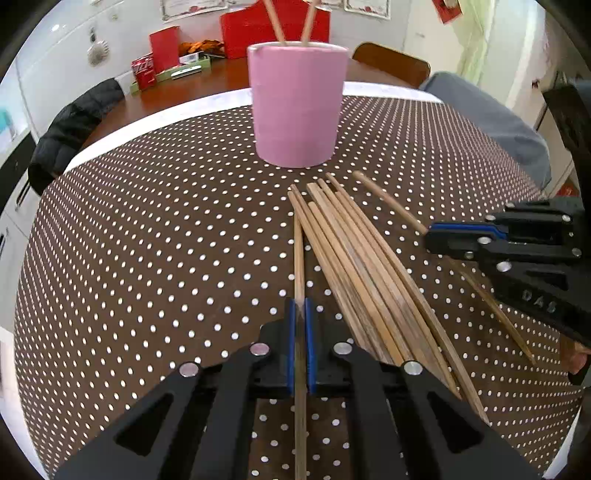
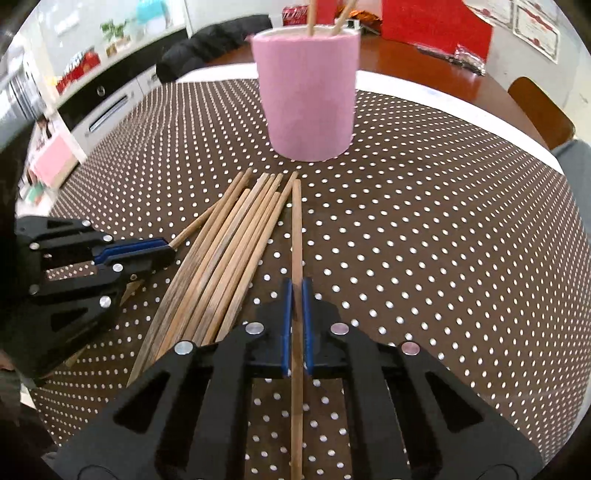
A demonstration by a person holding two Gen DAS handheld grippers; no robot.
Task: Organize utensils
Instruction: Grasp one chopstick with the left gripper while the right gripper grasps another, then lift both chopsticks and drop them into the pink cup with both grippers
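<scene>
A pink cup (image 1: 297, 110) stands upright on the dotted cloth, with two chopsticks poking out of it. In front of it lies a loose bundle of wooden chopsticks (image 1: 369, 277). My left gripper (image 1: 300, 301) is shut on one chopstick (image 1: 298, 240) at the bundle's left edge. My right gripper (image 1: 430, 236) pinches another chopstick (image 1: 388, 201) on the bundle's right side. In the right wrist view the right gripper (image 2: 296, 284) is shut on its chopstick (image 2: 296, 229), which points at the cup (image 2: 310, 96). The left gripper (image 2: 170, 247) clamps a stick beyond the bundle (image 2: 229, 258).
A brown tablecloth with white dots (image 1: 166, 229) covers the near table. Behind it, the wooden tabletop (image 1: 207, 81) carries red boxes (image 1: 273, 33) and small packets. A black jacket (image 1: 70, 133) hangs on a chair at the left, and a grey cushion (image 1: 491, 122) lies at the right.
</scene>
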